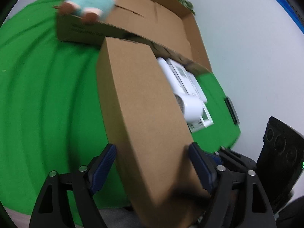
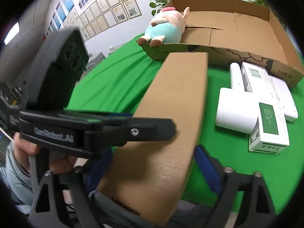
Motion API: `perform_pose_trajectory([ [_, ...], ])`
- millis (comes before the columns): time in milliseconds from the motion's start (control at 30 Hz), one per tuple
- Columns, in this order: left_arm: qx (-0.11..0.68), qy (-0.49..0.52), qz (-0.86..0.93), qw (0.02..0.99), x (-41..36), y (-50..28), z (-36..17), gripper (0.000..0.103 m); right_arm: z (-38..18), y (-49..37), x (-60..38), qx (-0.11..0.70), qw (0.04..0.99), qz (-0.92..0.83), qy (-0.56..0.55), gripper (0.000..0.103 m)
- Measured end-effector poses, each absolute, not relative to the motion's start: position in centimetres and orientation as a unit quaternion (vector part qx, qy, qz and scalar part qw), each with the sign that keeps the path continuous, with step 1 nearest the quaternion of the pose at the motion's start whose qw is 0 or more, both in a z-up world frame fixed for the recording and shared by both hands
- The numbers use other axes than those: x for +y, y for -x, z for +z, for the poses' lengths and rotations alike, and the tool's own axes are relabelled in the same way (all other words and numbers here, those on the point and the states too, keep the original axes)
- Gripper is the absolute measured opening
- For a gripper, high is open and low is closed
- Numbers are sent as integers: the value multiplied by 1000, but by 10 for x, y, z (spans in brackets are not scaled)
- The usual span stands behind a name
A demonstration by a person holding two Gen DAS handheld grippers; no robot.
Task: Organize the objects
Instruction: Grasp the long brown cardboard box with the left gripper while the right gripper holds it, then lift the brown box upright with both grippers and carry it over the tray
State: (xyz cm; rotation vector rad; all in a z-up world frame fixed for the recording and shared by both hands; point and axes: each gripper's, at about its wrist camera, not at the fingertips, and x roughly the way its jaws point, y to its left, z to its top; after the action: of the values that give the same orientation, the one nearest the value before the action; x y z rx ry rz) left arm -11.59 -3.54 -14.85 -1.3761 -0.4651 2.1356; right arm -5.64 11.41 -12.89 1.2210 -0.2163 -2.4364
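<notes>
A long plain cardboard box lies between the fingers of both grippers, its far end near the big open carton. My left gripper is shut on the near end of the long box. My right gripper is also shut on the long box, and the left gripper's body crosses its view. A plush pig lies on the carton's near-left corner. A white hair dryer and a green-and-white boxes lie on the green cloth to the right.
The green cloth covers the table. Plants stand behind the carton. Framed papers hang on the far wall. The right gripper's black body shows at the lower right of the left wrist view.
</notes>
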Motion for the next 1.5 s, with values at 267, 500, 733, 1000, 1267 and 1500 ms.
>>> perform_pose_trajectory([
  [267,-197,523,782,277,-50,115,-154,79,-127,68,120,-113,220,-853,-460,68],
  [500,-194,521,781,283,-52,112,-155,79,-127,51,80,-16,208,-860,-466,93],
  [733,-194,516,784,285,-51,106,-155,79,-130,45,64,42,185,-871,-453,95],
  [1000,-208,513,782,287,-61,98,-156,79,-132,39,73,19,172,-885,-432,90],
  [1267,-212,511,787,272,-64,95,-158,80,-129,39,92,-61,192,-876,-438,87],
  [1500,-212,514,787,268,-63,96,-156,80,-130,38,107,-126,211,-867,-433,87],
])
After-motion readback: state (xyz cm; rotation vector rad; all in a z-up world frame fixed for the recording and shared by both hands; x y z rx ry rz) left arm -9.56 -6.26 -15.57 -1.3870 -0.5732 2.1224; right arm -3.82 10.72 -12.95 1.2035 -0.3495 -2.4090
